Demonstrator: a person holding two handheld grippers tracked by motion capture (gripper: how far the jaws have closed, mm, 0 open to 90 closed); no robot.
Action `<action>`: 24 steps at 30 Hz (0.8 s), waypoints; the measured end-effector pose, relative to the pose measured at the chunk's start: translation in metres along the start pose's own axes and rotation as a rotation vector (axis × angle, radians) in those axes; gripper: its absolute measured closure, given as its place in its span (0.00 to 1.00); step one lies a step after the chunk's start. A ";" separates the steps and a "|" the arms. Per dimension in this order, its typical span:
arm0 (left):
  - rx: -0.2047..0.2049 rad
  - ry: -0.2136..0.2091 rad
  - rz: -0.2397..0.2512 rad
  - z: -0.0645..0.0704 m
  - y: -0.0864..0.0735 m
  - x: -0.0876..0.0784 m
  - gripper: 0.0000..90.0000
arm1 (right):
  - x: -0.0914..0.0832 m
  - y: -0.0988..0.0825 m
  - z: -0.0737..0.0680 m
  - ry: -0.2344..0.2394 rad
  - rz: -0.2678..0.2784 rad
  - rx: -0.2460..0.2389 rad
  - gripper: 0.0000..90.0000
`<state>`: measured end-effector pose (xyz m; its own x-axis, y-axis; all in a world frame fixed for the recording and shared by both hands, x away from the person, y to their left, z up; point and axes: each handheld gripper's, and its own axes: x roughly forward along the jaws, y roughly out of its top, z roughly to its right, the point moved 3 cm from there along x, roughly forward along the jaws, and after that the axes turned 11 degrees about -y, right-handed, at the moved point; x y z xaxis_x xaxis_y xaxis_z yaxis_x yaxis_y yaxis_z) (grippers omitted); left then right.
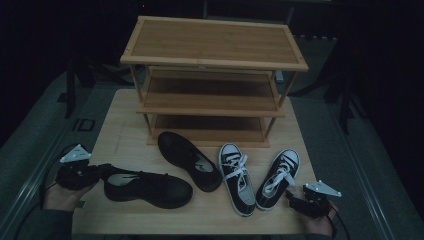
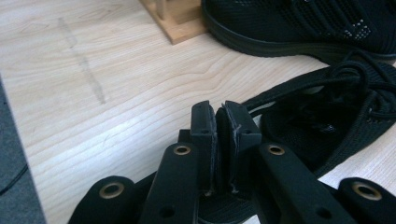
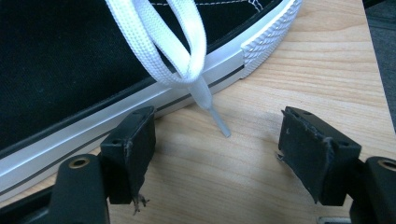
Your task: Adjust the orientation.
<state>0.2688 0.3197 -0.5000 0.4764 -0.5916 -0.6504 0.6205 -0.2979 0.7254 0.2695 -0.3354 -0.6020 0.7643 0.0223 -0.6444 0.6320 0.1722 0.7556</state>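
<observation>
High view: a wooden table carried a three-tier bamboo rack at upper centre. Four shoes lay in front of it. At lower left the left gripper met the heel of a black mesh shoe. A second black shoe lay at centre. Two black-and-white sneakers lay right of centre, the left one and the right one. The right gripper sat at lower right, just beside the right sneaker's heel.

Left gripper view: the jaws stood nearly together, clamped on the heel edge of the black mesh shoe.

Right gripper view: the jaws stood wide apart over bare table and held nothing. The sneaker's white sole and a white lace filled the upper frame.
</observation>
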 end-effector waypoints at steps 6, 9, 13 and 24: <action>-0.001 0.013 -0.009 0.002 -0.006 -0.007 0.92 | 0.000 0.000 0.000 0.000 0.000 0.000 0.30; 0.002 0.023 -0.020 0.006 -0.010 -0.012 0.92 | 0.000 0.000 0.000 -0.001 0.000 0.000 0.30; -0.008 0.054 -0.036 0.008 -0.018 -0.021 0.92 | 0.000 0.000 0.000 -0.001 0.000 0.001 0.30; -0.007 0.052 -0.023 0.008 -0.028 -0.036 0.78 | 0.000 0.000 0.000 -0.001 0.000 0.001 0.30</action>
<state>0.2292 0.3433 -0.4946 0.4936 -0.5453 -0.6775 0.6357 -0.3054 0.7090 0.2695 -0.3353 -0.6020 0.7645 0.0209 -0.6442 0.6322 0.1708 0.7558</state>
